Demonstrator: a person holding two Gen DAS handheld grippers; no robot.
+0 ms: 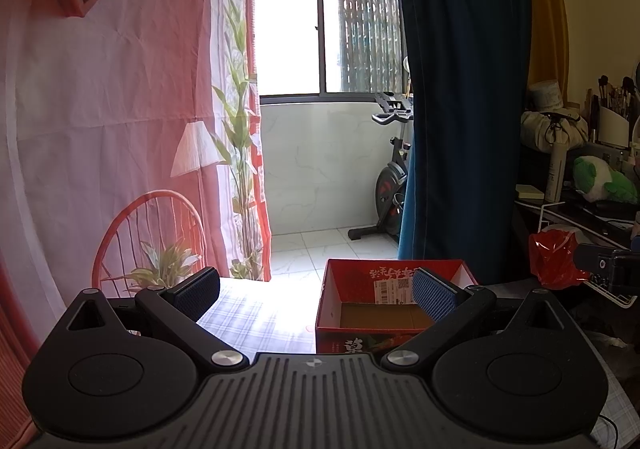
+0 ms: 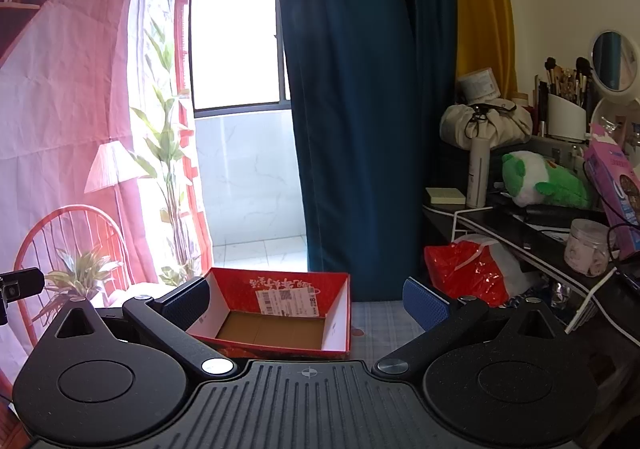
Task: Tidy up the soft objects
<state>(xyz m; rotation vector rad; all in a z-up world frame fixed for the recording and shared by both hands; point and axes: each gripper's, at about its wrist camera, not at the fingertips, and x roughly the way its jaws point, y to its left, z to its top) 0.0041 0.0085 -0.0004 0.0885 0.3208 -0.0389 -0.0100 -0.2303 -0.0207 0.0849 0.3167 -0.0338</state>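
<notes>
A green and white plush toy (image 2: 540, 181) lies on the dark desk at the right, also visible as the plush (image 1: 600, 179) in the left wrist view. An empty red cardboard box (image 2: 280, 313) with a brown bottom sits on the plaid-covered table; in the left wrist view the box (image 1: 384, 309) is ahead to the right. My left gripper (image 1: 316, 295) is open with nothing between its blue pads, its right finger over the box's near corner. My right gripper (image 2: 306, 303) is open and empty, spanning the box's front.
A red plastic bag (image 2: 468, 273) hangs on a white wire rack (image 2: 560, 261) beside the desk. The desk holds a bottle (image 2: 478, 173), sticky notes (image 2: 444, 195), a jar (image 2: 588, 247), a pink carton (image 2: 612, 185) and brushes. A blue curtain (image 2: 360, 109) hangs behind the box.
</notes>
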